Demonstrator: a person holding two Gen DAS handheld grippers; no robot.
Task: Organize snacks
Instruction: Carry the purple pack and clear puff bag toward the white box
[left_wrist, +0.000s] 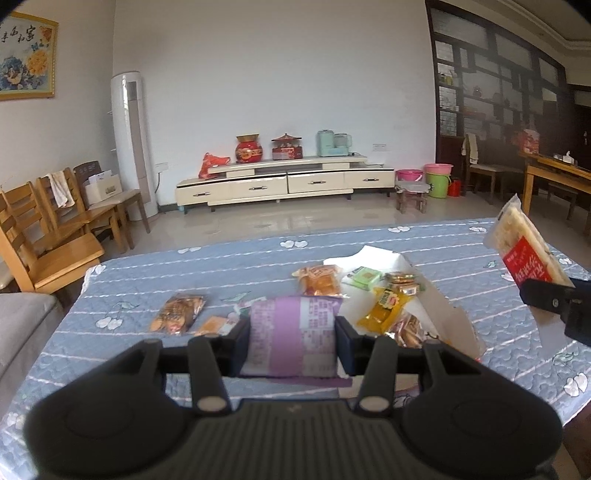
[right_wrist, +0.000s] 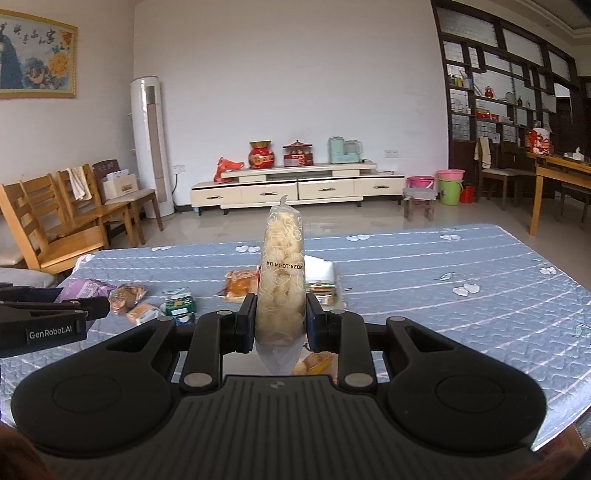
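Note:
My left gripper (left_wrist: 292, 343) is shut on a purple snack packet (left_wrist: 293, 334), held above the blue quilted table (left_wrist: 184, 273). My right gripper (right_wrist: 281, 321) is shut on a clear bag of pale puffed crackers (right_wrist: 281, 280) that stands upright between the pads. The same cracker bag (left_wrist: 524, 240), red label showing, appears at the right edge of the left wrist view, and the purple packet (right_wrist: 83, 290) at the left of the right wrist view. Several small snack packs lie loose on the table: an orange one (left_wrist: 319, 282), a brown one (left_wrist: 177, 312), a green one (left_wrist: 365, 277), a yellow one (left_wrist: 386, 308).
A white paper bag (left_wrist: 443, 317) lies flat under some of the snacks. Wooden chairs (left_wrist: 55, 236) stand left of the table, a grey sofa arm (left_wrist: 22, 317) nearer. A wooden side table (left_wrist: 554, 177) is at the far right. The floor beyond leads to a low TV cabinet (left_wrist: 284, 181).

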